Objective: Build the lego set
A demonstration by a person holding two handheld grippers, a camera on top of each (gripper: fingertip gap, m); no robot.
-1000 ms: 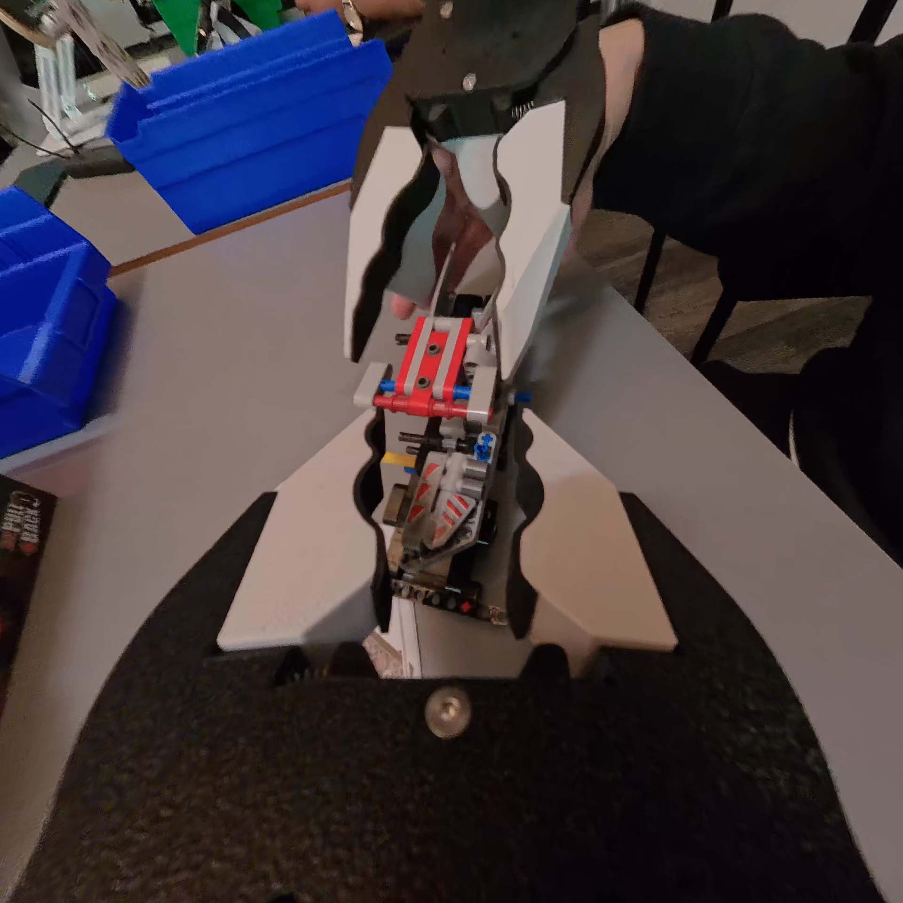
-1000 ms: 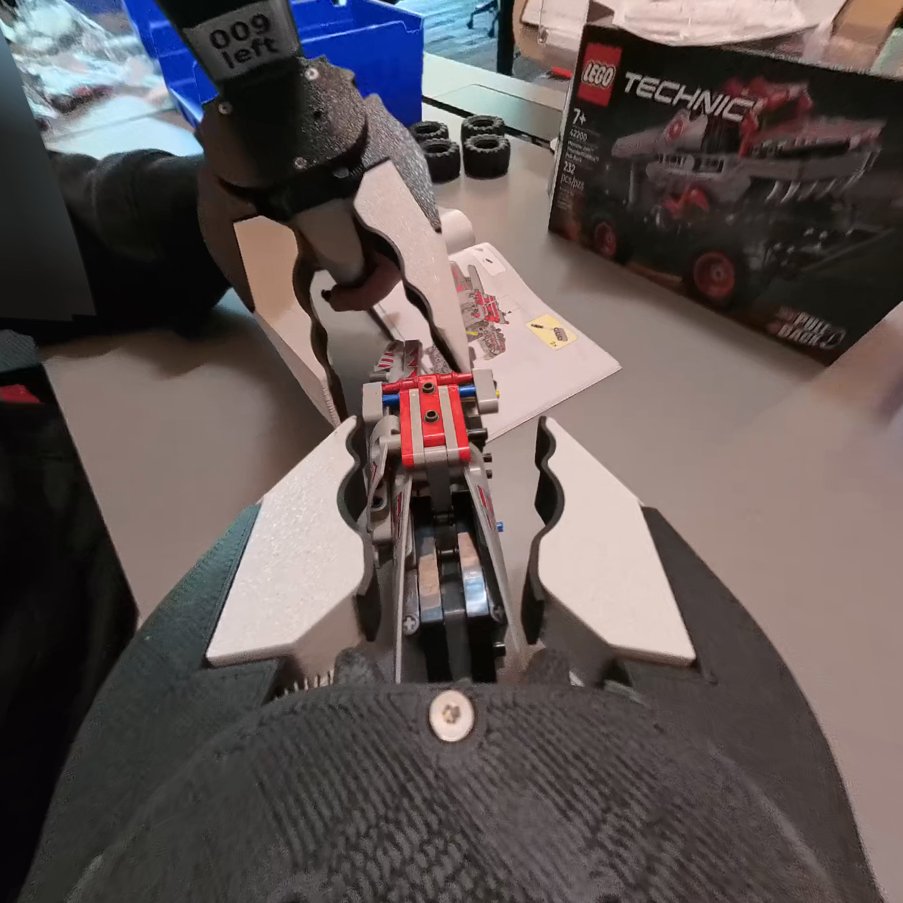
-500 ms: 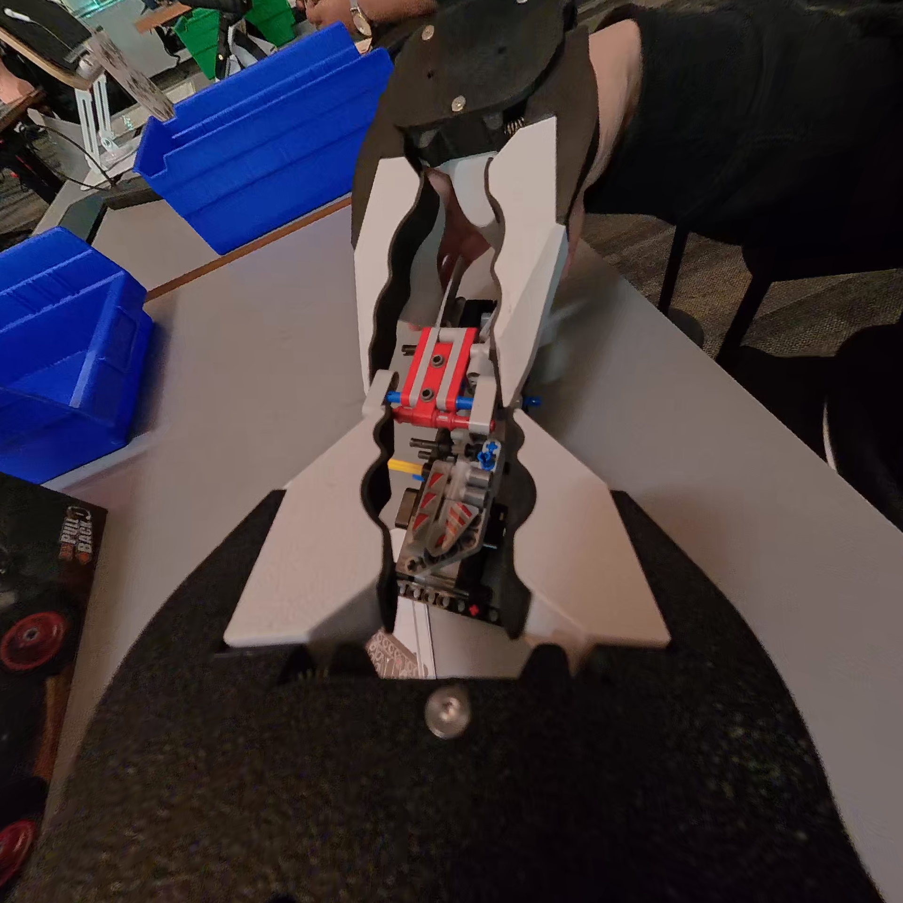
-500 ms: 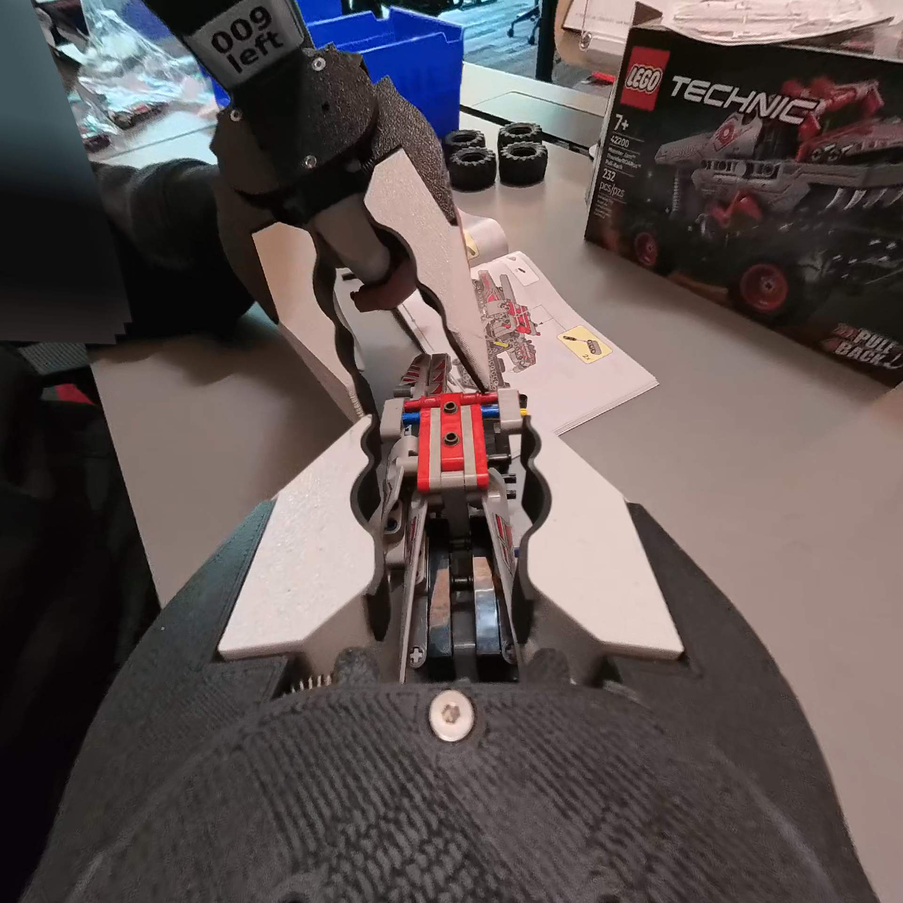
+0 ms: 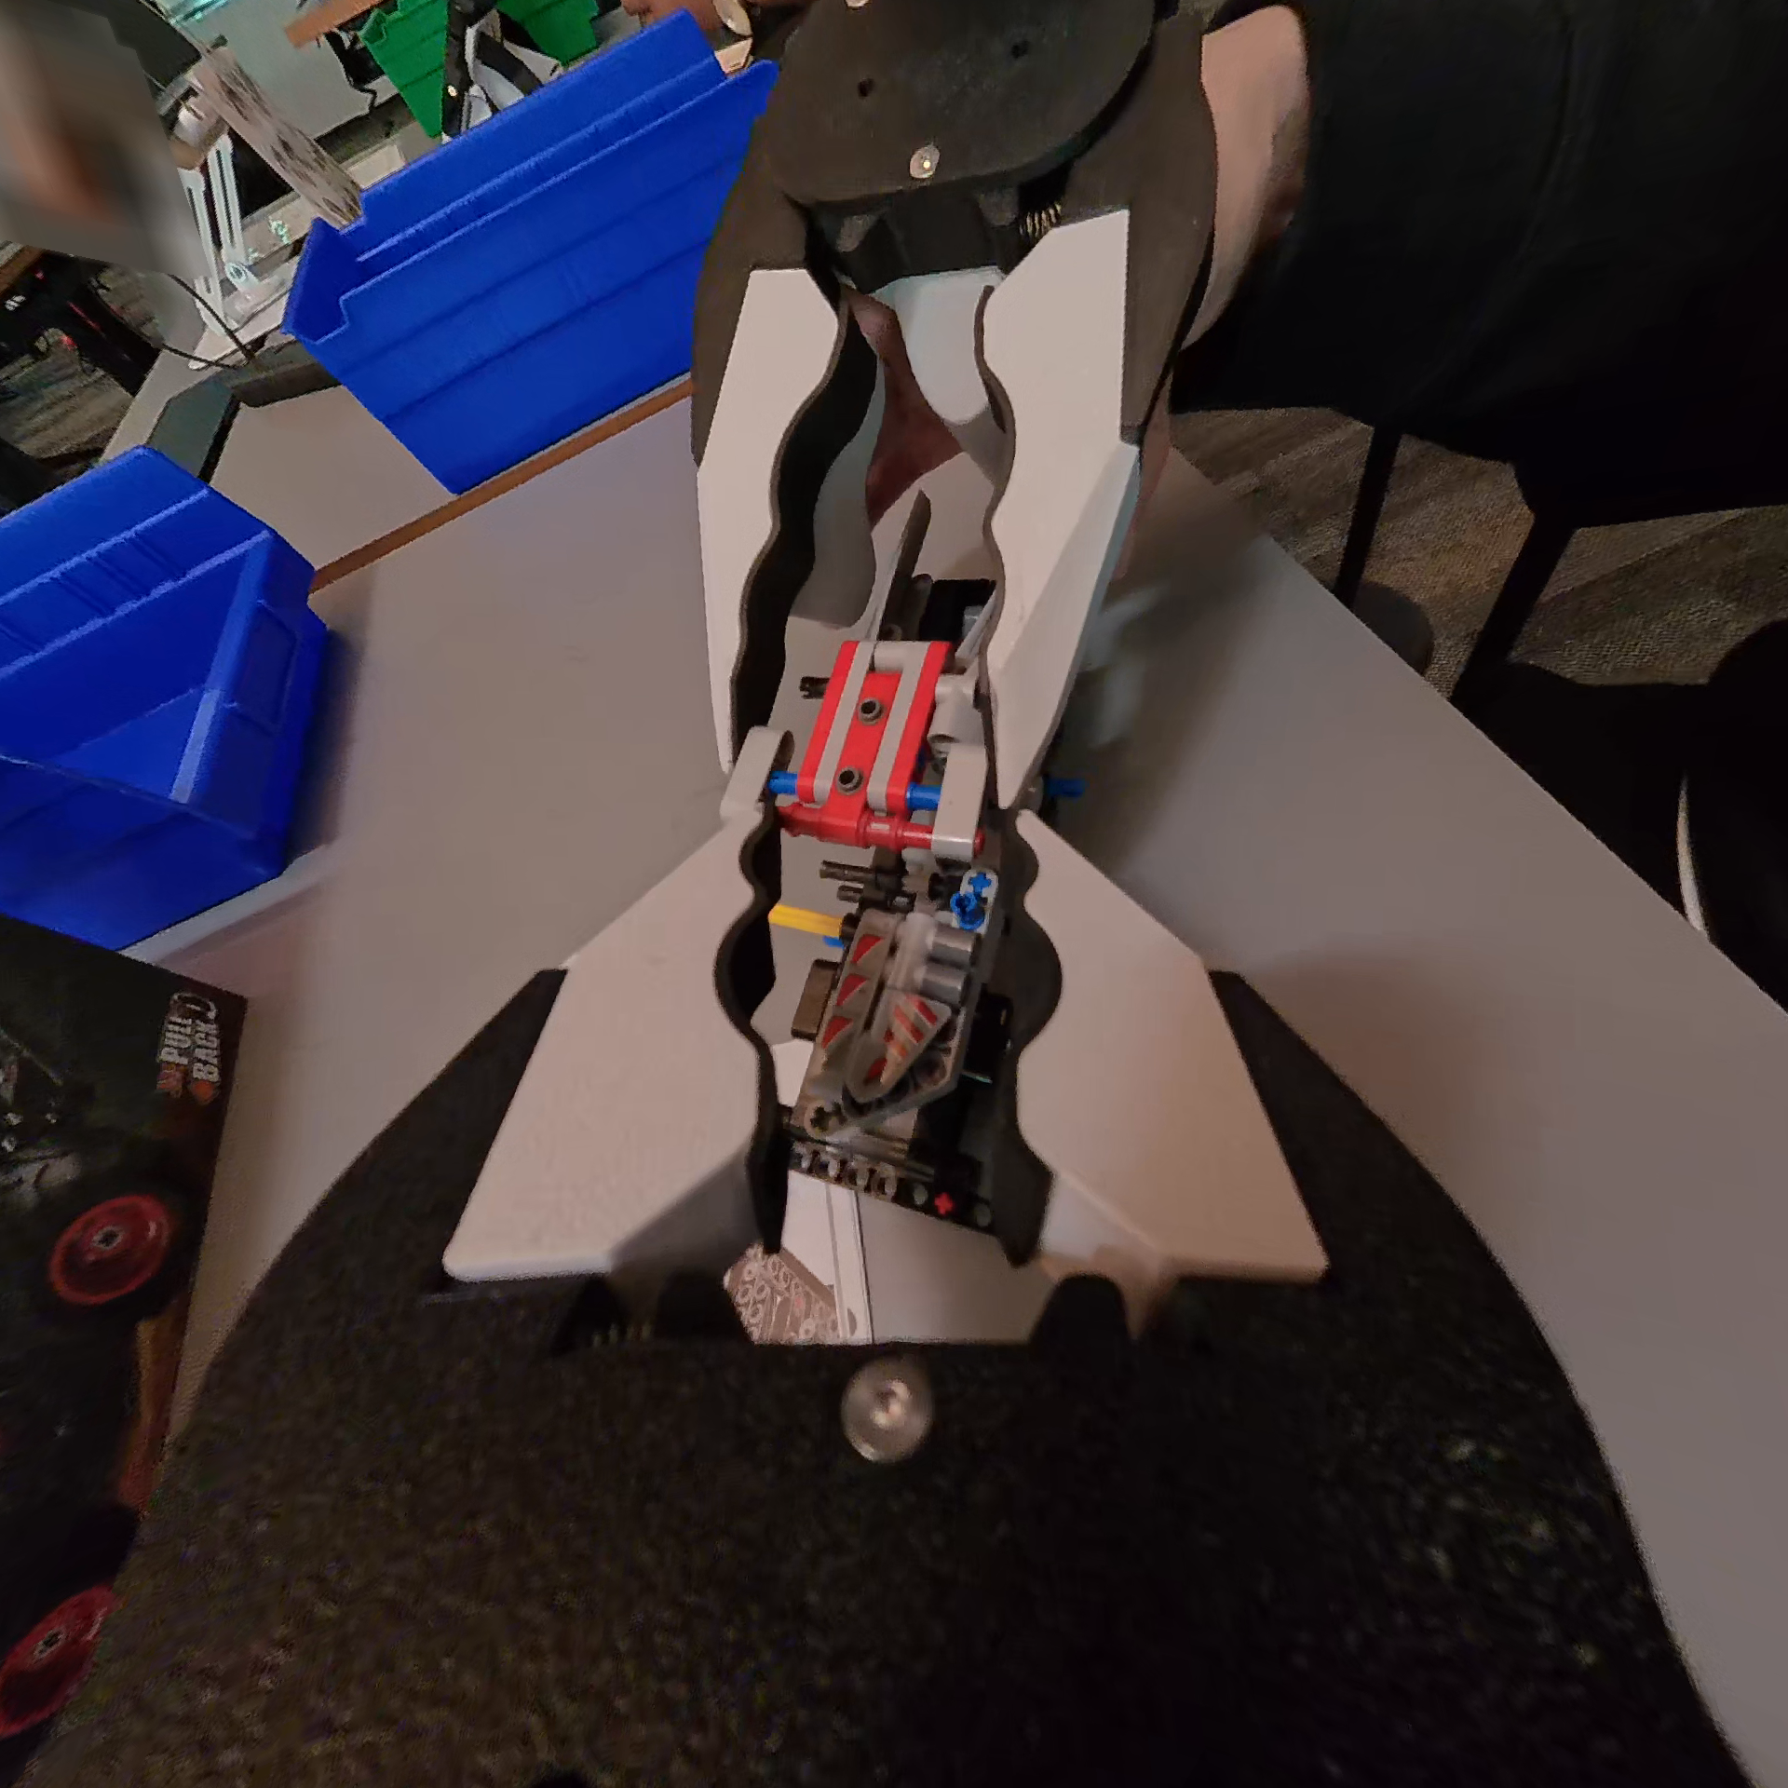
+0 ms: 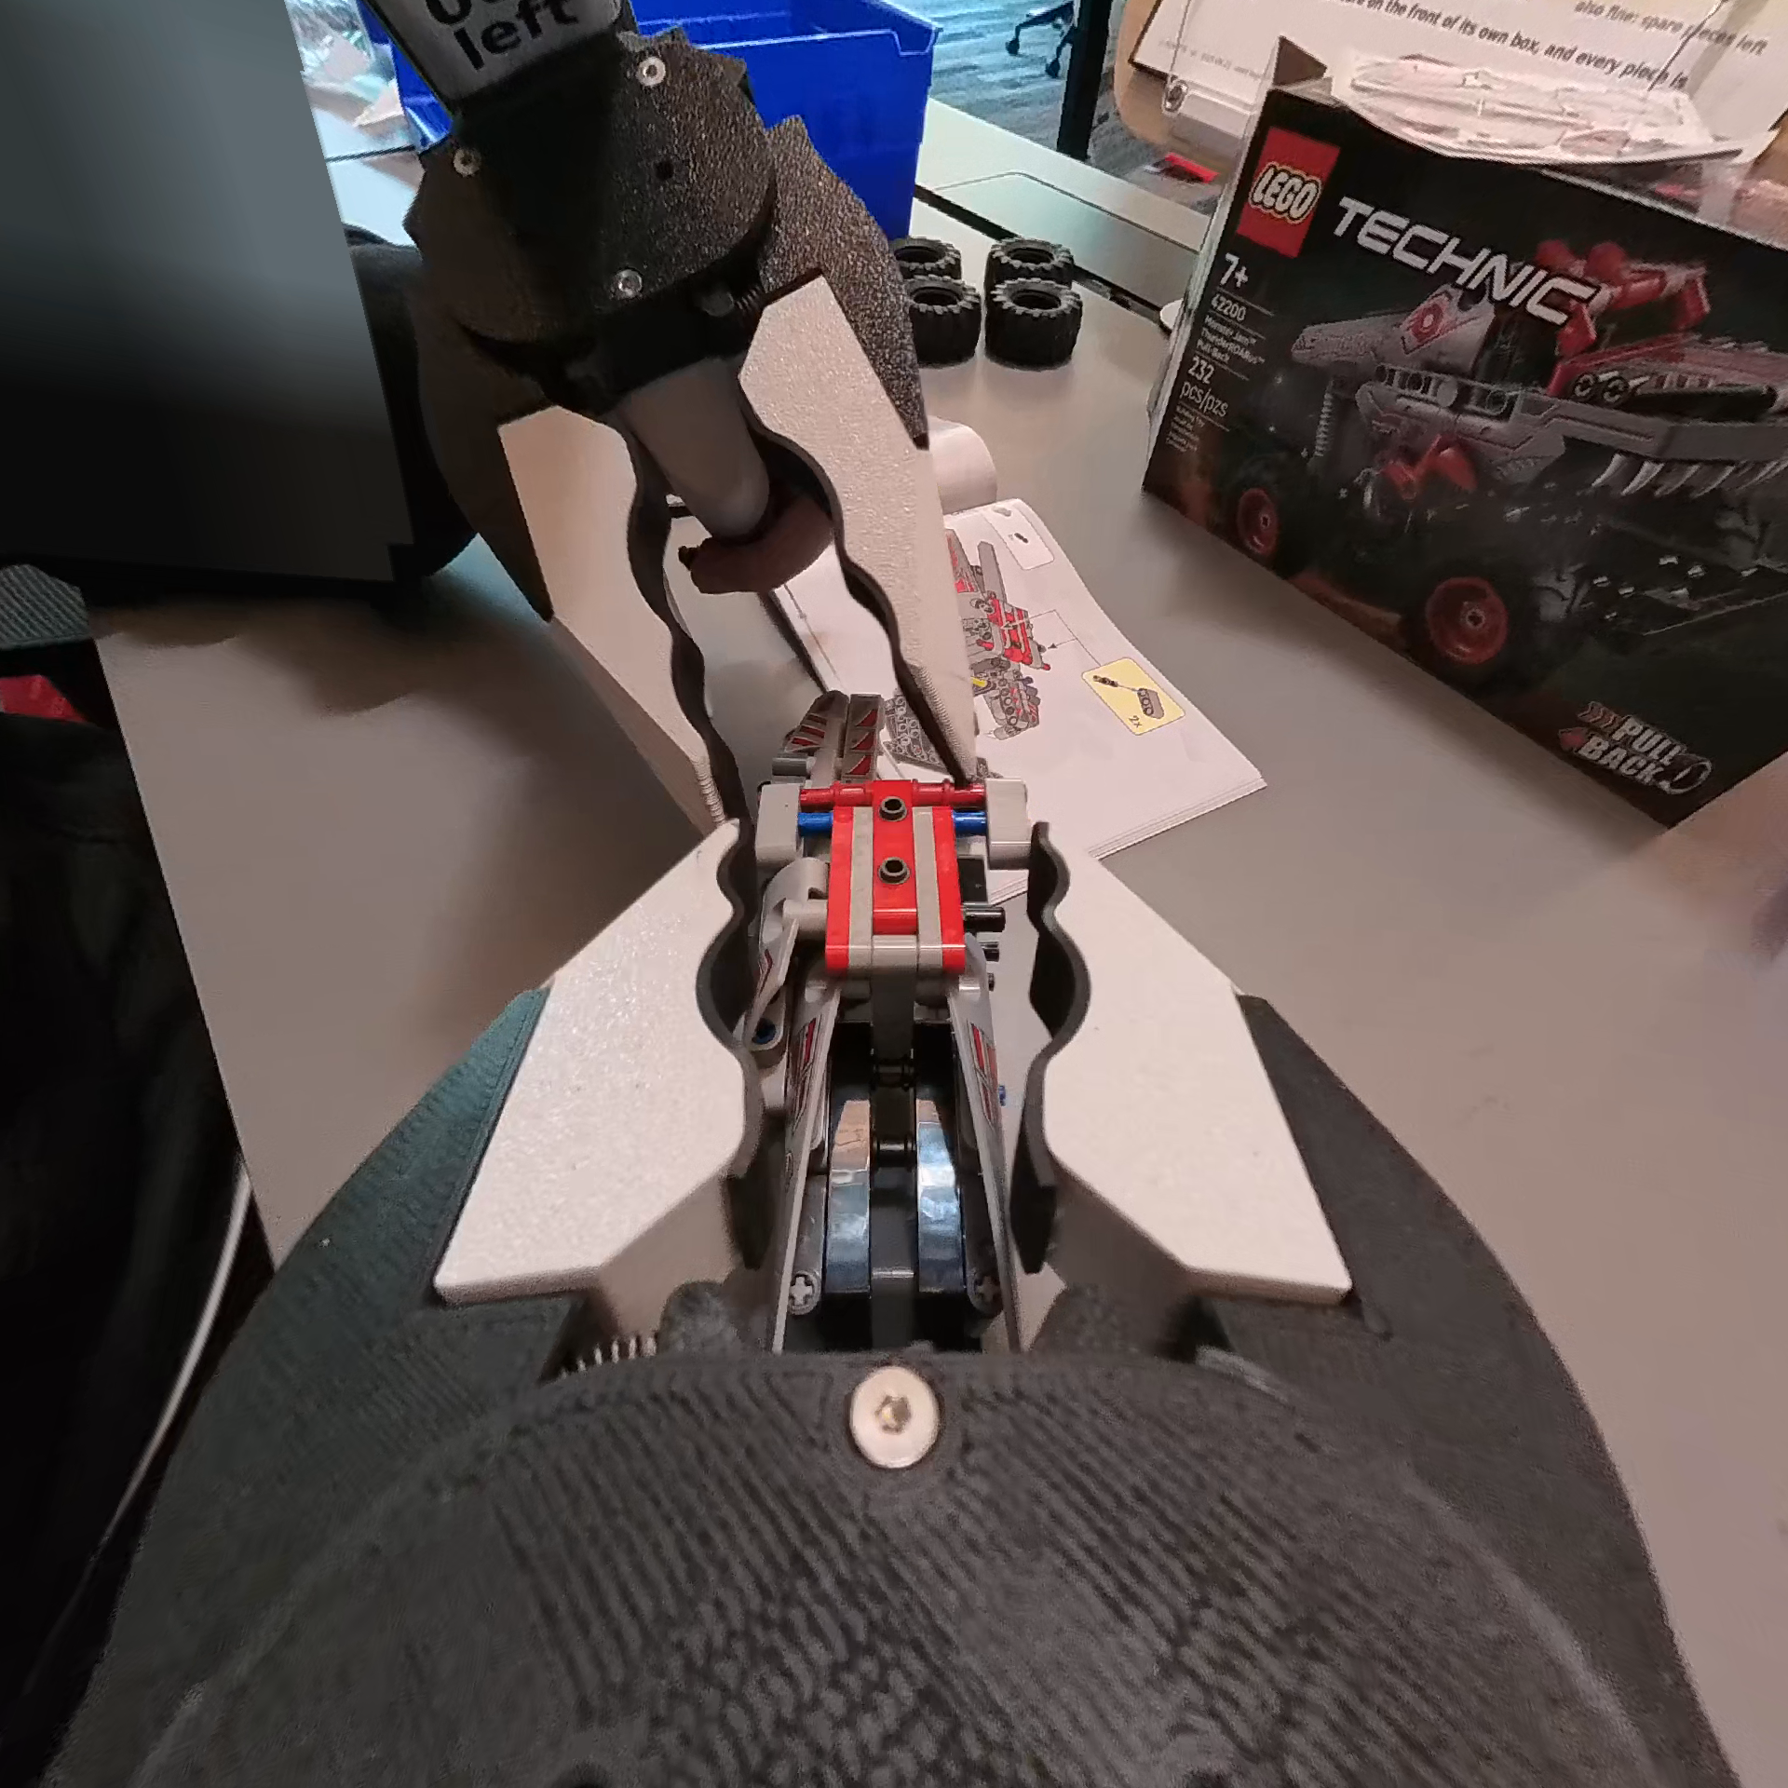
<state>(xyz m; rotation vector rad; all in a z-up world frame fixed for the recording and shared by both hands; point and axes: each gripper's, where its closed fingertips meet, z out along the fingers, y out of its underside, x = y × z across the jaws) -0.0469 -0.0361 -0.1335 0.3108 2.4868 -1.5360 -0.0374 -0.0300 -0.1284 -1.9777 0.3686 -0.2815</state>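
A partly built lego model (image 5: 871,735) with a red and grey top, black frame and blue pins hangs above the grey table (image 5: 542,677). My left gripper (image 5: 888,822) is shut on one end of it. My right gripper (image 6: 885,842) is shut on the other end, its fingers along the model's (image 6: 895,871) grey side panels. The two grippers face each other tip to tip. The right gripper (image 5: 871,784) shows at the top of the left wrist view. The left gripper (image 6: 842,789) shows at the top of the right wrist view.
Two blue bins (image 5: 522,271) (image 5: 126,697) stand at the left. The set's box (image 6: 1500,387) stands on the right, the open instruction booklet (image 6: 1113,716) lies under the grippers, and several black tyres (image 6: 977,300) sit behind. The table edge (image 5: 1451,697) runs near the right. Only a small space, under 4 cm, lies between the two pairs of fingers.
My right gripper, open around the model one second ago, has shut on it. Both grippers have shifted slightly with the model held between them.
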